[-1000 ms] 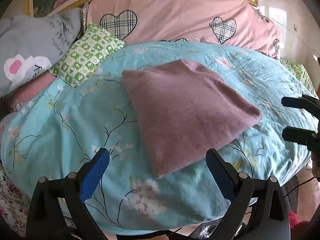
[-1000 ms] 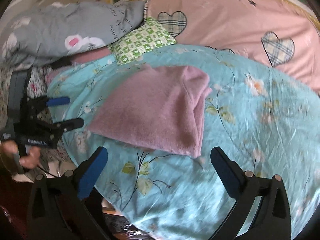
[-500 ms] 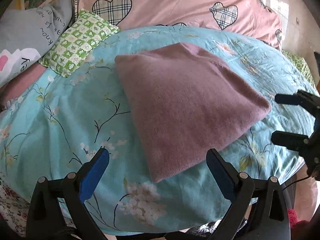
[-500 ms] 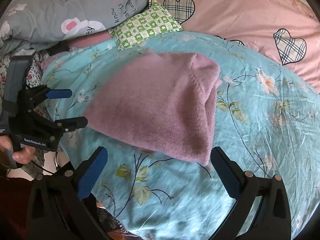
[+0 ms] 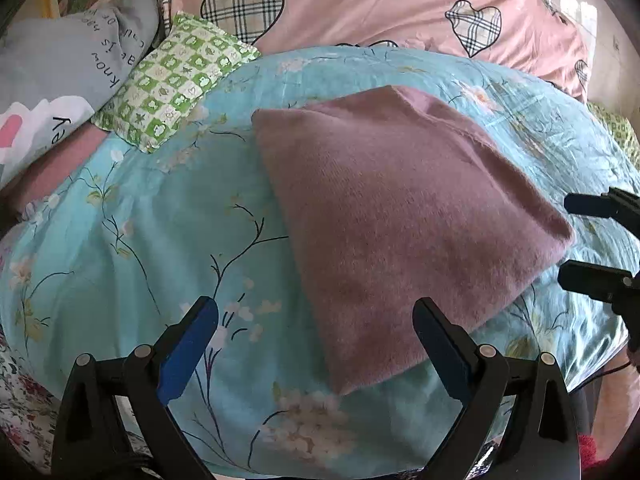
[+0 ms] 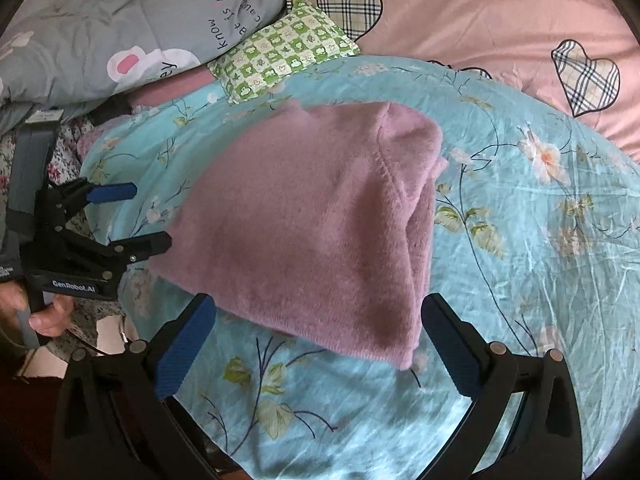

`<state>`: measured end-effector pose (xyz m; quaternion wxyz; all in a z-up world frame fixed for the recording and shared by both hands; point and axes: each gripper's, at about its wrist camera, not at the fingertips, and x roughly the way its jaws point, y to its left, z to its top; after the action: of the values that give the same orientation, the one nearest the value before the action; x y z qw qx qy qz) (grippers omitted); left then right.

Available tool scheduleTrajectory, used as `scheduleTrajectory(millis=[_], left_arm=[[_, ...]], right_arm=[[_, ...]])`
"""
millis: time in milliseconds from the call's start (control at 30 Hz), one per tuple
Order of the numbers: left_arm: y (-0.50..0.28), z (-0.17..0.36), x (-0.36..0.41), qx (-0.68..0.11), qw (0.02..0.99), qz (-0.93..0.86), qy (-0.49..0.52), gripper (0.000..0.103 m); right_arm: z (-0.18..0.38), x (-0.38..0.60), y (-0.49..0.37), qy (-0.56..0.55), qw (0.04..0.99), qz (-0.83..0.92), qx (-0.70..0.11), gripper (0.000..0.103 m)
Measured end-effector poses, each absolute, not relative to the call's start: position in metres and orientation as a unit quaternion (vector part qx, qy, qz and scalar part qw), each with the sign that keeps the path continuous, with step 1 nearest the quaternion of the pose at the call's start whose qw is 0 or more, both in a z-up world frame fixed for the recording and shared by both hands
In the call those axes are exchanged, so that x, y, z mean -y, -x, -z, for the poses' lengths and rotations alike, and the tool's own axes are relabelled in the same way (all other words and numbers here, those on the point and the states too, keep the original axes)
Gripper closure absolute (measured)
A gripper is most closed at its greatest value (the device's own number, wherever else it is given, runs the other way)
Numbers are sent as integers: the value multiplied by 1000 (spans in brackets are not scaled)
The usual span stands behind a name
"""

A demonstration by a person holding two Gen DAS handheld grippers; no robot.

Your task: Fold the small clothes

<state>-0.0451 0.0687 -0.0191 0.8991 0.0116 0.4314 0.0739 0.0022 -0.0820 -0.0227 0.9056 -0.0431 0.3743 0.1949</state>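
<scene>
A folded mauve fuzzy garment lies flat on the turquoise floral bedspread; it also shows in the right wrist view. My left gripper is open and empty, just short of the garment's near corner. My right gripper is open and empty, with the garment's near edge between its fingers' line of sight. The right gripper shows at the right edge of the left wrist view, open beside the garment's right corner. The left gripper shows in the right wrist view, open at the garment's left corner.
A green checked cushion lies behind the garment to the left. A pink quilt with plaid hearts fills the back. A grey printed pillow sits at the far left. The bed's front edge drops off just below both grippers.
Both grippers have moved closer to the garment, which now looks larger in each view. Both stay open. The garment has not moved.
</scene>
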Motion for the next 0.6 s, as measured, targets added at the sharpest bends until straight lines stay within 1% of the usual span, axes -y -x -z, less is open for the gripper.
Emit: scheduleTrajectory(millis=[600], left_arm=[[31, 17, -64, -437, 897, -68, -23, 5]], right_arm=[[20, 77, -16, 44, 901, -204, -381, 0]])
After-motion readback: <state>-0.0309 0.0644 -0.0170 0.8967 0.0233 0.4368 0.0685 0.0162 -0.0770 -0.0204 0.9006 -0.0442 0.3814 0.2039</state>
